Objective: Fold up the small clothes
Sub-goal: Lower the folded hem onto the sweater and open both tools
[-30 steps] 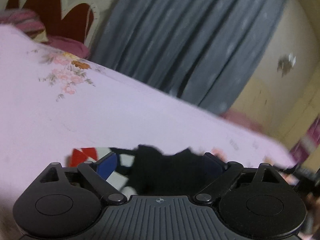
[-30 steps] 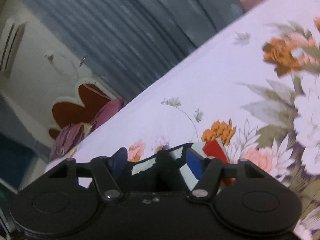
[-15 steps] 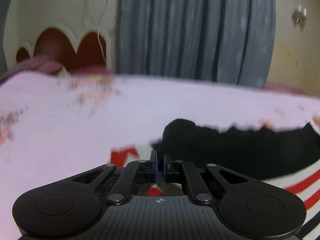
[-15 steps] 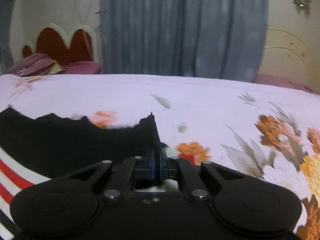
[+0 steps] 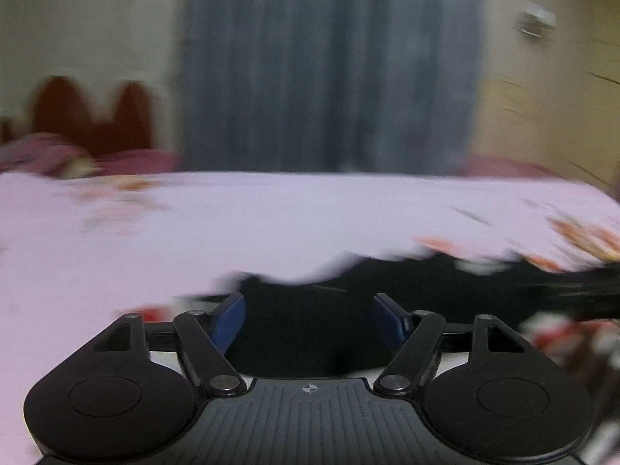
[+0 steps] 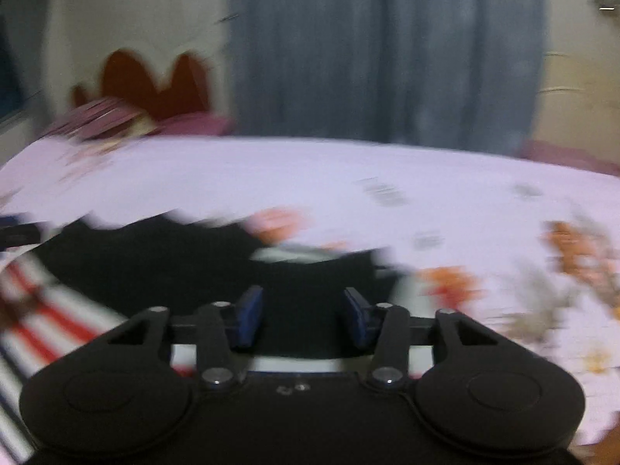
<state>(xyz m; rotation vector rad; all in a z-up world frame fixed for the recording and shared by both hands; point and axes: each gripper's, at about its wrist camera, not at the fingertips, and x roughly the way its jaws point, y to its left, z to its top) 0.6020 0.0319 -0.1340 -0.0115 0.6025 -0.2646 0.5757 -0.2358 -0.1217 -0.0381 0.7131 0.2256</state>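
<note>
The garment (image 6: 162,263) lies on the floral bedsheet (image 6: 348,178), black with red-and-white stripes (blurred). Both the left gripper (image 5: 310,310) and right gripper (image 6: 302,310) have just been opening; neither grips the cloth.

I see matt black cloth garment (image 5: 310,310) on soft floral bedsheet (image 5: 271,224); ribbed blue pads (image 5: 228,321), matt plastic gripper casing.

Left gripper (image 5: 310,316) stands with its jaws wide apart, just opened; right gripper (image 6: 303,316) has also just opened, more narrowly.
</note>
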